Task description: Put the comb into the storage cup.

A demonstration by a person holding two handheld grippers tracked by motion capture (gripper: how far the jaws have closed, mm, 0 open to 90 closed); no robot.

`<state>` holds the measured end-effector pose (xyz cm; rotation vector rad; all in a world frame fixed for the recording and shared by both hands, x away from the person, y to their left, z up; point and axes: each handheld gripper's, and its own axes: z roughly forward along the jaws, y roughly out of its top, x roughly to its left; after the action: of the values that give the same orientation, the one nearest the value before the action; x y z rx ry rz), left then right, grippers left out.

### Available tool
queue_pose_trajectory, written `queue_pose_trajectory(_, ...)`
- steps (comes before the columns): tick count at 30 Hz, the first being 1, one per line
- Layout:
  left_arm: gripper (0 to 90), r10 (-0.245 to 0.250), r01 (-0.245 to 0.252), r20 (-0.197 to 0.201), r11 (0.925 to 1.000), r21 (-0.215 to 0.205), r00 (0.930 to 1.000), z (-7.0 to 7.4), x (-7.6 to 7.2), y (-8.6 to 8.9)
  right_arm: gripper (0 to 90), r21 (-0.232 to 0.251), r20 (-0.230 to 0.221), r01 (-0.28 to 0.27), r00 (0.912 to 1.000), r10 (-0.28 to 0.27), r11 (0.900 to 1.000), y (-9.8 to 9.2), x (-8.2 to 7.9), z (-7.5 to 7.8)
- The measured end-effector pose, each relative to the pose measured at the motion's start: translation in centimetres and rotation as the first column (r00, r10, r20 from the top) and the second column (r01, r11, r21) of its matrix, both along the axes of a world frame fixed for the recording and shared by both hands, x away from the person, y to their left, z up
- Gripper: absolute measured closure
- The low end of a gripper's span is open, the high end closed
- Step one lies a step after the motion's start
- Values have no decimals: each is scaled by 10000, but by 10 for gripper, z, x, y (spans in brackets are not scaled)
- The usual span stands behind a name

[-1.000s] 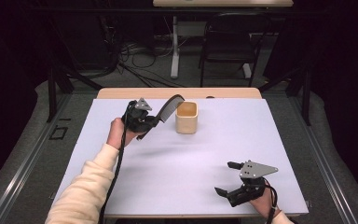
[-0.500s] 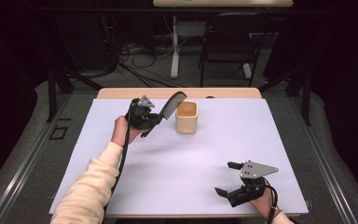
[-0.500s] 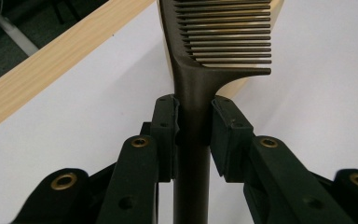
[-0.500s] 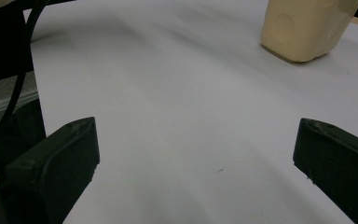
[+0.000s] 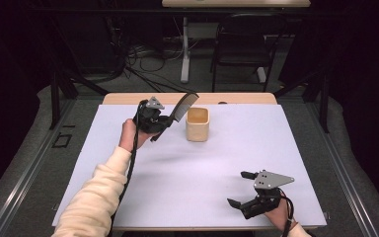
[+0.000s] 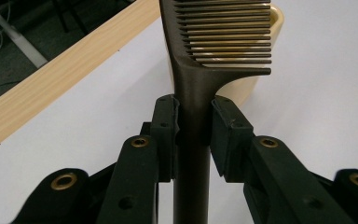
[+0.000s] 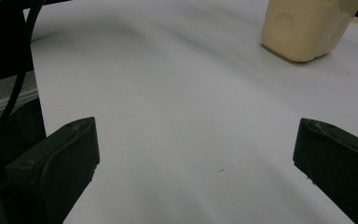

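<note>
My left gripper (image 5: 164, 123) is shut on the handle of a black comb (image 5: 184, 105) and holds it in the air, toothed end tilted toward a cream cup (image 5: 198, 124) at the back middle of the white table (image 5: 276, 133). In the left gripper view both pads clamp the comb's handle (image 6: 192, 100), and the cup's rim (image 6: 276, 18) lies just behind the teeth. My right gripper (image 5: 241, 189) rests low near the front right edge, jaws wide open with nothing between them. The right gripper view has the cup (image 7: 303, 28) far ahead.
A wooden strip (image 5: 128, 98) runs along the table's back edge. Beyond it are a chair (image 5: 242, 44), table legs and cables on a dark floor. A cream sleeve (image 5: 96, 197) reaches in from the bottom left.
The left gripper has carried the comb a little to the right and back, bringing its toothed end closer to the cup. The right gripper has stayed put.
</note>
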<state>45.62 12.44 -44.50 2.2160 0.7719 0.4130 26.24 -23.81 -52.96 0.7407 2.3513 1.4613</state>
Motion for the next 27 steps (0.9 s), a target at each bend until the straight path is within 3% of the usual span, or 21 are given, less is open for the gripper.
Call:
queue_pose_trajectory(19,724,-114,115,123,9999,-86,9999,3,7,-15,0,-30,4,-61,10000,61,10000,0,0,0)
queue_pose_trajectory(27,724,67,-60,266,9996,-278,9996,3,11,-17,0,-31,10,-59,10000,59,10000,0,-1,0)
